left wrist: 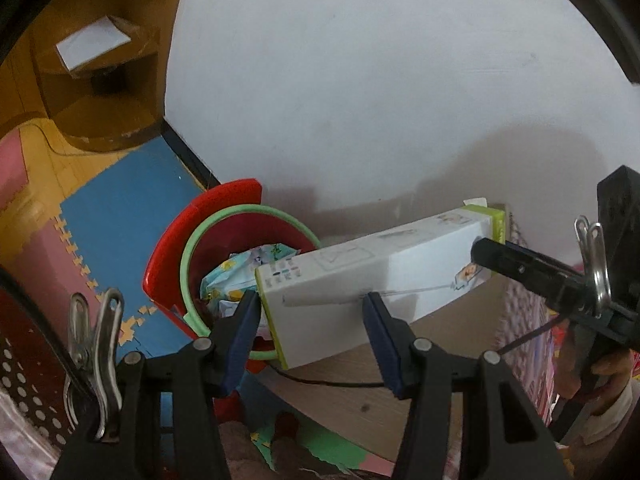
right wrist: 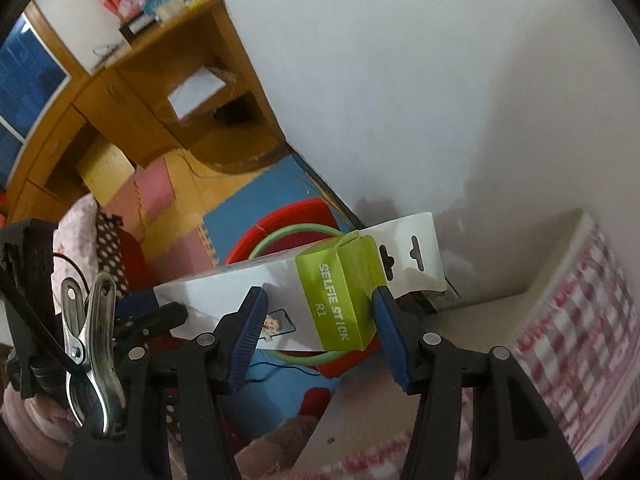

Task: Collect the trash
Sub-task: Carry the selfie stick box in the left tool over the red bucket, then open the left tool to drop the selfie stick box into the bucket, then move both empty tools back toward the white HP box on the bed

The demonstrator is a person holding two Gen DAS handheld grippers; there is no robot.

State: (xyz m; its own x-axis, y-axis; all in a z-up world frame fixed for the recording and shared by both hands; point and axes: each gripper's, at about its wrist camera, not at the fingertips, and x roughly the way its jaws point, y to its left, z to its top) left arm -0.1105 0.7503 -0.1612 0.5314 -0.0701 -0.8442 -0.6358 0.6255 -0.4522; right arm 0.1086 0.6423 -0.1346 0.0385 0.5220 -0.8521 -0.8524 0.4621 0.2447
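- The selfie-stick box [left wrist: 360,280], a long white carton with green ends, hangs lengthwise just above the red bin [left wrist: 168,264], its near end over the green rim.
- Both tongs pinch it: the left gripper [left wrist: 310,312] clamps the end over the bin, the right gripper [right wrist: 316,312] clamps the green-capped end with the hang tab, away from the bin.
- Crumpled printed wrappers [left wrist: 240,276] already lie inside the bin.
- The box looks light, thin-walled and fairly stiff; hard squeezing would likely dent it, and its glossy faces may slip.
- Holding across the narrow sides near each of the 2 ends, as now, seems the steadiest hold.
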